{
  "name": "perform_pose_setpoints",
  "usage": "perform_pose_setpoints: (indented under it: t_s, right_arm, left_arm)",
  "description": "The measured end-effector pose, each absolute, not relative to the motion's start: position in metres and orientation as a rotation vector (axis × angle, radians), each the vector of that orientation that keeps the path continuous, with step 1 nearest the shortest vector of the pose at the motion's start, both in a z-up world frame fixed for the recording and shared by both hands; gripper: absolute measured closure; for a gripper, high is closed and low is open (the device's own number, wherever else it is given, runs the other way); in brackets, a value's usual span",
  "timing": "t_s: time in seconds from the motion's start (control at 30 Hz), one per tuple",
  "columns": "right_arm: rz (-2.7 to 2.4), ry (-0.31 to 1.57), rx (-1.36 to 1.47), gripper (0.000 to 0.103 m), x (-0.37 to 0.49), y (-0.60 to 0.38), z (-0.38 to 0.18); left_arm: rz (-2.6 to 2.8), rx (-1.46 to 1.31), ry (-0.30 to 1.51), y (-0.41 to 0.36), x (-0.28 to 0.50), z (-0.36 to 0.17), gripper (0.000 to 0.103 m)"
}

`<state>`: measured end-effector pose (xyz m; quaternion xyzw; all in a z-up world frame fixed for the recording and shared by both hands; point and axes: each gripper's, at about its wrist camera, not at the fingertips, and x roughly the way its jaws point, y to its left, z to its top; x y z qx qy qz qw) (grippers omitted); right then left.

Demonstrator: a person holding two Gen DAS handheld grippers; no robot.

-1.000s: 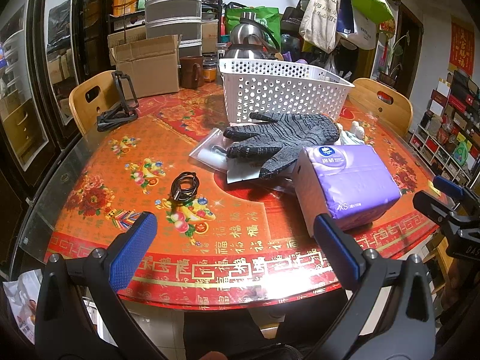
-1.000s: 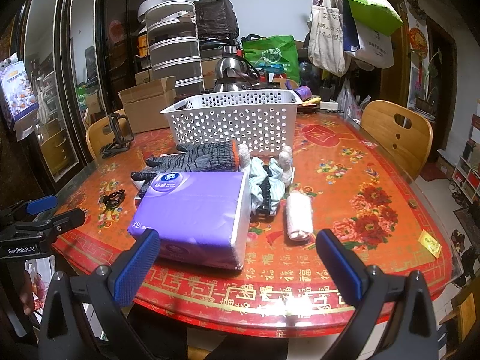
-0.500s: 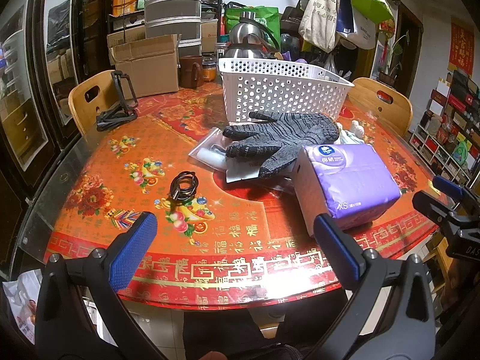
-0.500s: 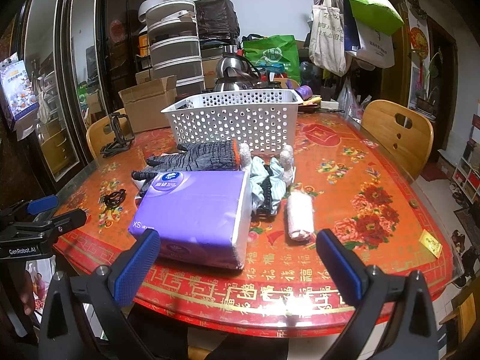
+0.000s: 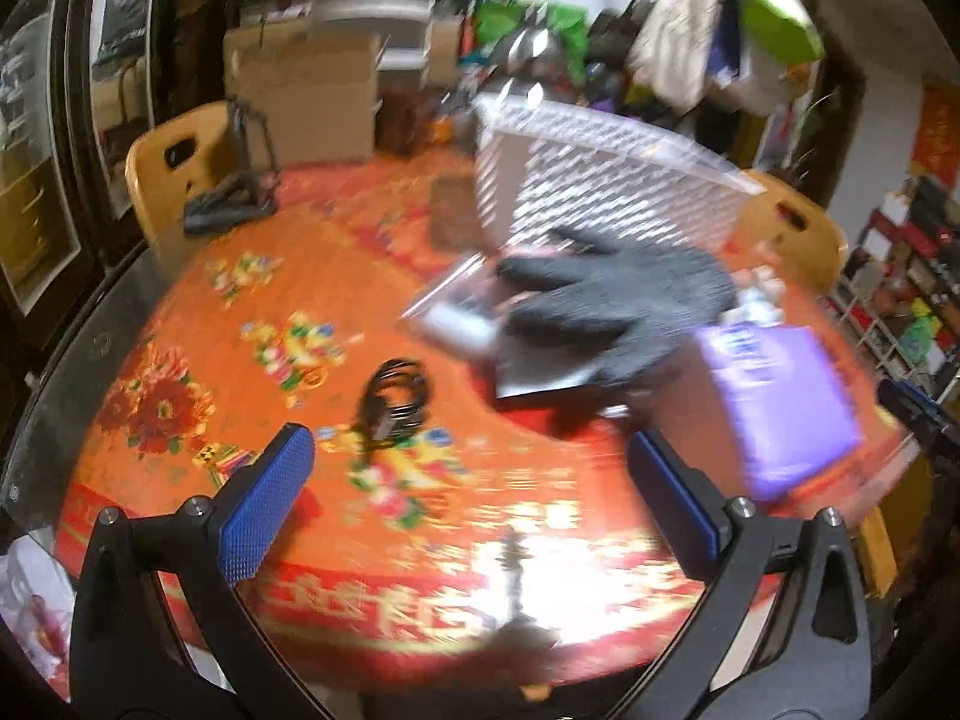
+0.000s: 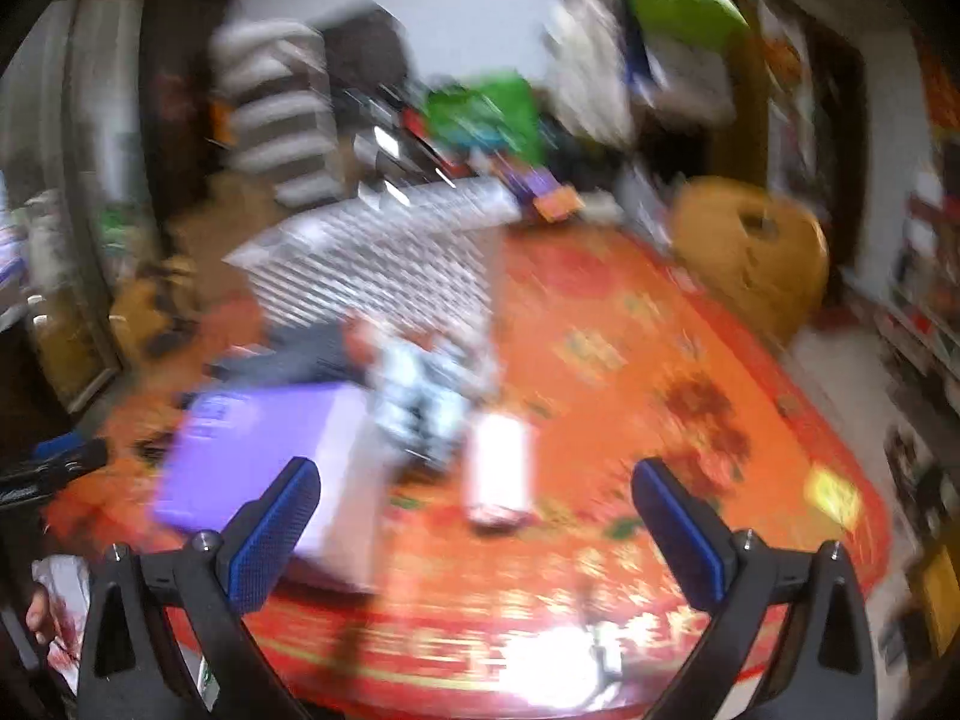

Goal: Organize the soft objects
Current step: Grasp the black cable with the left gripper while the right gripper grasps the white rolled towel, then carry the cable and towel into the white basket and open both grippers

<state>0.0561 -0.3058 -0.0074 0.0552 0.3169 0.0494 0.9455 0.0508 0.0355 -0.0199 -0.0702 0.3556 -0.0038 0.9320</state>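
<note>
Item: we hold left gripper (image 5: 471, 489) and right gripper (image 6: 477, 516) fingers apart, empty, low in frame; grey glove (image 5: 618, 306) and purple pack (image 6: 264, 450) wait mid-frame before white basket (image 5: 606, 186), likely their destination.

Both views are smeared by motion. The basket (image 6: 384, 264) holes blur into streaks, print on the purple pack (image 5: 780, 396) is unreadable, and shelves at far right are cut off.
</note>
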Motion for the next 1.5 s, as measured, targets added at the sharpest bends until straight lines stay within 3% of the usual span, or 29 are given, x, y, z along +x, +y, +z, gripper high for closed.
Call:
perform_pose_setpoints:
  t_s: [0.2, 0.33, 0.5, 0.57, 0.7, 0.77, 0.83, 0.93, 1.5]
  right_arm:
    - [0.134, 0.786, 0.117, 0.009, 0.096, -0.316, -0.046]
    - [0.147, 0.83, 0.09, 0.025, 0.106, -0.311, -0.06]
    - [0.149, 0.835, 0.059, 0.035, 0.116, -0.309, -0.062]
    - [0.139, 0.845, 0.034, 0.037, 0.121, -0.305, -0.062]
    - [0.122, 0.851, -0.002, 0.043, 0.124, -0.303, -0.062]
    - [0.118, 0.849, -0.015, 0.049, 0.125, -0.303, -0.062]
    - [0.129, 0.841, -0.024, 0.052, 0.125, -0.302, -0.063]
    - [0.149, 0.83, -0.029, 0.073, 0.125, -0.301, -0.062]
    - [0.152, 0.766, 0.002, 0.073, 0.124, -0.311, -0.041]
  left_arm:
    - [0.015, -0.138, 0.791, 0.064, 0.08, -0.044, 0.0]
    - [0.034, -0.119, 0.837, 0.078, 0.101, -0.061, 0.0]
    - [0.027, -0.107, 0.876, 0.08, 0.12, -0.076, 0.004]
    - [0.026, -0.098, 0.879, 0.076, 0.124, -0.078, 0.017]
    - [0.053, -0.052, 0.881, 0.068, 0.127, -0.081, 0.034]
    - [0.04, -0.045, 0.877, 0.064, 0.128, -0.079, 0.057]
    - [0.025, -0.037, 0.873, 0.061, 0.128, -0.077, 0.067]
    - [0.024, -0.025, 0.869, 0.058, 0.127, -0.076, 0.067]
    - [0.007, -0.044, 0.779, 0.063, 0.115, -0.053, 0.069]
